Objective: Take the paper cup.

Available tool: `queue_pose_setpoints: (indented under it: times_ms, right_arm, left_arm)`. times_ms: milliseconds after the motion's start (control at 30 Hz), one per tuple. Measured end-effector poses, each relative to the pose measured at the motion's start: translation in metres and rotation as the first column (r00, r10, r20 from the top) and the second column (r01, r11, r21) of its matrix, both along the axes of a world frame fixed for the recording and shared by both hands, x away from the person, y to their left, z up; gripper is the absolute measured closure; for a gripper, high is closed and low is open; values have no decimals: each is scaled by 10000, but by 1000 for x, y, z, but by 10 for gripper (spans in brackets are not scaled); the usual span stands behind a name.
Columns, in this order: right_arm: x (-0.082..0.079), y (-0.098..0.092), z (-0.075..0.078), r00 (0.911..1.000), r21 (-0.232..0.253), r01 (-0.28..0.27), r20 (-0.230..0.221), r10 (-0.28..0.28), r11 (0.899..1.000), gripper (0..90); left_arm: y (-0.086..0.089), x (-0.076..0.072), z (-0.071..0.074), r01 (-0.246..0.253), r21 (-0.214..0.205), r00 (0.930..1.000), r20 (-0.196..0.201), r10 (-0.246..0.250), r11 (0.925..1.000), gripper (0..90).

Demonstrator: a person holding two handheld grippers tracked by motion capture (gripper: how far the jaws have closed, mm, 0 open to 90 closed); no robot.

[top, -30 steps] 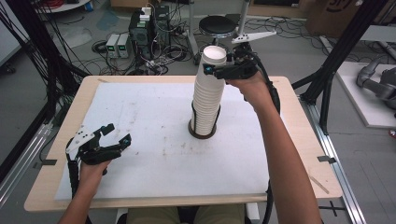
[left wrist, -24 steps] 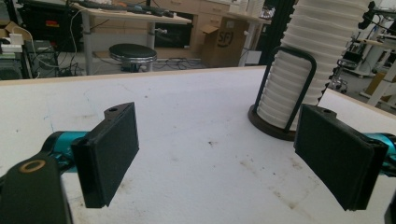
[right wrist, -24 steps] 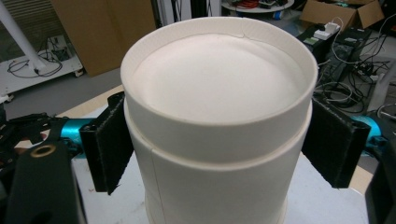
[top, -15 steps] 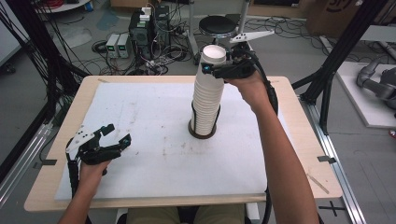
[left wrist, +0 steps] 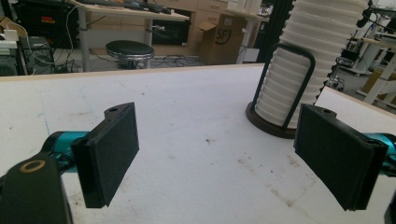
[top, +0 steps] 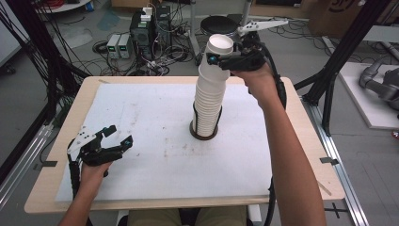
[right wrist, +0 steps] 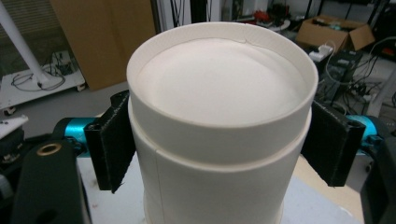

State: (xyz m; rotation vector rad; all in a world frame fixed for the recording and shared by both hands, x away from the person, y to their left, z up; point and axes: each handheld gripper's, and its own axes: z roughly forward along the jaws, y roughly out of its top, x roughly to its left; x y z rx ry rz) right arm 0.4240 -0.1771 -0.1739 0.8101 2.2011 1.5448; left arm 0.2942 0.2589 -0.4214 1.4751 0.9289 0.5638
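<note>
A tall stack of white paper cups (top: 209, 103) stands in a dark ring holder (top: 203, 134) at the middle of the white-covered table (top: 141, 108). My right gripper (top: 220, 57) is at the top of the stack, shut on the top cup (top: 220, 46). In the right gripper view its black pads (right wrist: 112, 140) press on both sides of the top cup (right wrist: 219, 93), whose rim sits a little above the cup below. My left gripper (top: 120, 135) rests low over the table's front left, open and holding nothing. In the left gripper view the left gripper (left wrist: 217, 154) faces the stack (left wrist: 303, 60) and its holder (left wrist: 275, 126).
The table's wooden edge (top: 301, 122) borders the white cover. Behind the table are a black stool (top: 218, 23), power boxes (top: 117, 44), cables on the floor and black frame posts (top: 343, 52).
My right gripper and the top cup have risen slightly at the head of the stack. The left gripper has stayed where it was.
</note>
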Motion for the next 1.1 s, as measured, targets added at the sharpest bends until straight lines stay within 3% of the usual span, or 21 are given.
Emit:
queue_pose_setpoints:
  times_ms: [433, 667, 767, 867, 1100]
  right_arm:
    - [-16, -13, 34, 9975, 467, 152, 686, -184, 9988, 207]
    - [-30, -43, 41, 9934, 796, 518, 976, -595, 9955, 207]
    - [-38, -60, 37, 9915, 882, 746, 997, -833, 9933, 207]
    - [-47, -74, 27, 9885, 495, 986, 1098, -1035, 9939, 207]
    - [-72, -101, -10, 9878, 307, 1236, 919, -1259, 9919, 207]
  left_arm:
    - [1, 0, 0, 47, -81, 10000, -25, -47, 10000, 139]
    - [0, 0, 0, 124, -164, 9999, -49, -125, 9998, 139]
    - [-1, 0, -1, 178, -285, 9998, -9, -178, 9994, 139]
    - [-3, 0, -1, 310, -419, 9995, 127, -305, 9986, 136]
    - [-5, 0, -1, 467, -367, 9989, 109, -463, 9982, 132]
